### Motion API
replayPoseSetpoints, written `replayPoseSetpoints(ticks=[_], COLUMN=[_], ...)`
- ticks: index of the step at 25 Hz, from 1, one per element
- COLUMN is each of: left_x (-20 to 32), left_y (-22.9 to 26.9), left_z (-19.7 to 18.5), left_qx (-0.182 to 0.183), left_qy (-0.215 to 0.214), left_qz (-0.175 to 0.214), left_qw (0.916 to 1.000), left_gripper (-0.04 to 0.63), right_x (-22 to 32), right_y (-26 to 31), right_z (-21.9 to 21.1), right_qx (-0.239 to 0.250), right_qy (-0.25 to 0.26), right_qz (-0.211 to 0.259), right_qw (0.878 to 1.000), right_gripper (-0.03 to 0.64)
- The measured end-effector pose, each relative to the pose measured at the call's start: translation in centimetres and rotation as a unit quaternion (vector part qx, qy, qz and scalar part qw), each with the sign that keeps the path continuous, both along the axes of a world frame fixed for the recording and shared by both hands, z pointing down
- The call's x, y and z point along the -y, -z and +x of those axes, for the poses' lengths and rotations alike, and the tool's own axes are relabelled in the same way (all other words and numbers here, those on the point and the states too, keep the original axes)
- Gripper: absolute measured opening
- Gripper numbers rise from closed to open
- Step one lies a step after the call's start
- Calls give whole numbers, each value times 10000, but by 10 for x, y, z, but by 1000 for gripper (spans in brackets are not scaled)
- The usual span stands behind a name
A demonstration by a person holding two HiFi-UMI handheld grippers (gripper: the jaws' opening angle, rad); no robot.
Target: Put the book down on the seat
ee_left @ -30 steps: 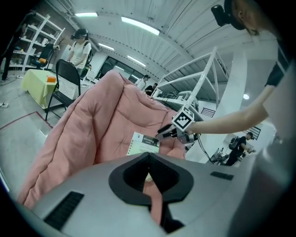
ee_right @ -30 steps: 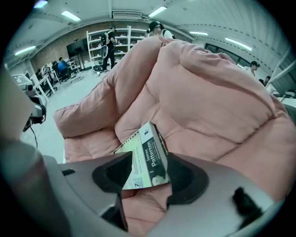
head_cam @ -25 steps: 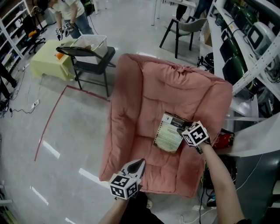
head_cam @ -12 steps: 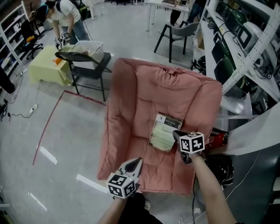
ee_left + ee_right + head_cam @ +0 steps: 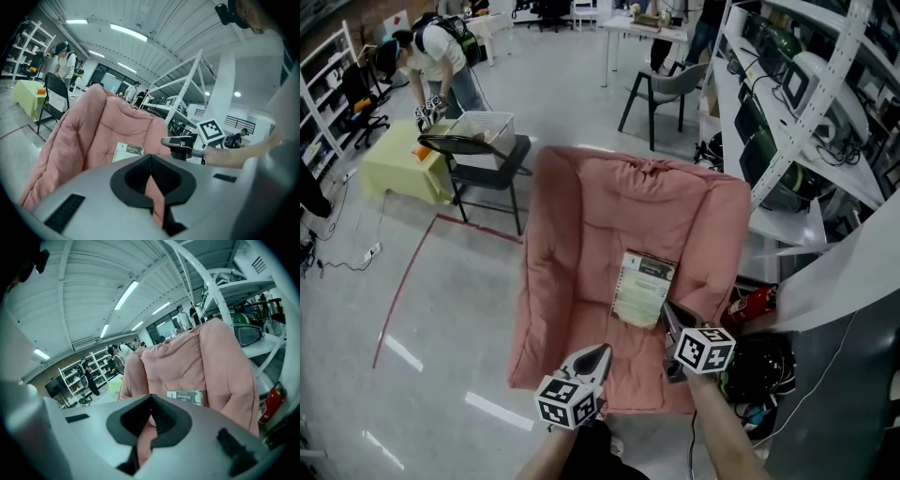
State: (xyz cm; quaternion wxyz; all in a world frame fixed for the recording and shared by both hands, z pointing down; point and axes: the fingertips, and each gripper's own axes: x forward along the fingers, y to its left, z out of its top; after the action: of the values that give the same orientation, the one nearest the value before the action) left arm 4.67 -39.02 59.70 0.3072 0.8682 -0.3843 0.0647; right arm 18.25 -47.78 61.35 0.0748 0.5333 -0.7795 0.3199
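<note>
Grey workshop floor (image 5: 441,309) at left, one pink seat (image 5: 572,272) at centre. My left tongs (image 5: 598,354): jaws together, empty, at the seat's front edge. One book (image 5: 642,288) lies on the seat, long axis front-to-back, dark end toward the backrest. My right tongs (image 5: 667,315): jaws together, empty, near the book's corner. Shelving (image 5: 797,112) at right.

Bright even light, fisheye-warped edges

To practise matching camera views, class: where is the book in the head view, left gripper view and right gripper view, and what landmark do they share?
Head view: the book lies just right of centre, on the pink armchair.
Left gripper view: book left of centre, slightly below mid-height.
Right gripper view: book right of centre, below mid-height.
Shared landmark: the pink armchair around it.
</note>
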Motion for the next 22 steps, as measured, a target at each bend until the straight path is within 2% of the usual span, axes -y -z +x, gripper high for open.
replayPoseSetpoints(ticks=[5, 11, 15, 22], left_x=[-8, -18, -27, -38], left_y=[25, 50, 64, 77], left_z=[15, 26, 31, 33], left_qx=[-31, -124, -156, -141], left_qy=[-109, -211, -277, -381], left_qz=[85, 160, 247, 324], left_qw=[9999, 9996, 9992, 9986], left_gripper=[9, 9, 9, 9], right_x=[-32, -73, -100, -133], right_y=[54, 96, 108, 102], right_z=[-1, -1, 2, 13], right_qx=[284, 543, 547, 492], right_qy=[-302, -726, -875, -1147], right_qz=[547, 863, 996, 841], right_qw=[9976, 9921, 9897, 9886], right_gripper=[12, 12, 12, 12])
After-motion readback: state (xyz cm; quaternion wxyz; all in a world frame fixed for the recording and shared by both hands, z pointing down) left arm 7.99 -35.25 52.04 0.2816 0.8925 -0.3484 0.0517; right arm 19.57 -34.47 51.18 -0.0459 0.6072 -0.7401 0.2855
